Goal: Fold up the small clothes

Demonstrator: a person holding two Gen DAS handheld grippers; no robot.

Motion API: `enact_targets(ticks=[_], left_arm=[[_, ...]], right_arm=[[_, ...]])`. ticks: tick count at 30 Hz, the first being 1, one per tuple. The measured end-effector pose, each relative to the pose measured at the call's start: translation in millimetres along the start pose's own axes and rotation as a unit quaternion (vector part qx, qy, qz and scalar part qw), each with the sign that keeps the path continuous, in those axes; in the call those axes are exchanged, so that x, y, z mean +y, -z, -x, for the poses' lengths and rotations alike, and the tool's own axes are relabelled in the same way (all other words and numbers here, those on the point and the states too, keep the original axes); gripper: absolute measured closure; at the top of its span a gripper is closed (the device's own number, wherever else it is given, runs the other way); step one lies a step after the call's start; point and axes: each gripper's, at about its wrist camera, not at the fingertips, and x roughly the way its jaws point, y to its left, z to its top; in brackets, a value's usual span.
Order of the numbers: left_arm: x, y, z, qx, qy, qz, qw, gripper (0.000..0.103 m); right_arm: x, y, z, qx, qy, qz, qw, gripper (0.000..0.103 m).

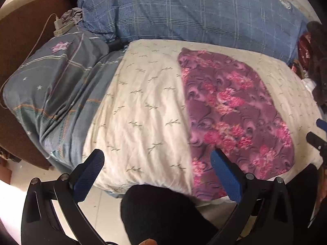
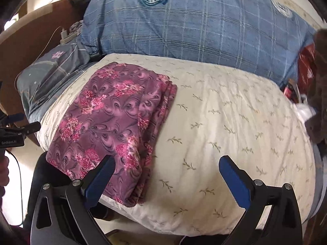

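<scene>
A purple garment with pink flowers (image 1: 231,110) lies folded flat on a cream quilt (image 1: 143,106). In the right wrist view the garment (image 2: 110,118) lies at the left, with layered edges along its right side. My left gripper (image 1: 157,157) is open and empty above the quilt's near edge, its right finger over the garment's near end. My right gripper (image 2: 167,163) is open and empty, its left finger over the garment's near right corner. The right gripper shows at the right edge of the left wrist view (image 1: 318,134).
A big blue plaid pillow (image 1: 184,12) lies behind the quilt. A grey-blue pillow (image 1: 55,77) lies at the left, a white charger (image 1: 61,26) behind it. Dark brown cloth (image 2: 318,85) and red items (image 2: 304,65) are at the right. A black-clad knee (image 1: 159,210) is below the quilt edge.
</scene>
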Motion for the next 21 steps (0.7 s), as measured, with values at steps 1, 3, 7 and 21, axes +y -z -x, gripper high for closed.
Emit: enact_targets(ticks=[1,3,7,21], left_arm=[[-3.5,-1.5,-0.6,0.001,0.007,-0.001,1.0,0.0],[-8.4,-4.6,-1.0,0.0,0.017,-0.003,0.9999,0.0],[-17.0,-5.7,2.0,0.0,0.017,-0.005,0.9998,0.0],[-51.8,3.3,17.1,0.014,0.028,-0.079,0.9964,0.0]], right_arm=[[-2.1,1.6,2.6,-0.001,0.003,-0.002,1.0,0.001],[-6.6,4.1,8.5,-0.004,0.017,0.001,1.0,0.001],[-17.2,5.0,15.4,-0.009,0.03,-0.002,0.999,0.001],[-27.4,14.2,18.2,-0.009,0.044,0.001,0.999,0.001]])
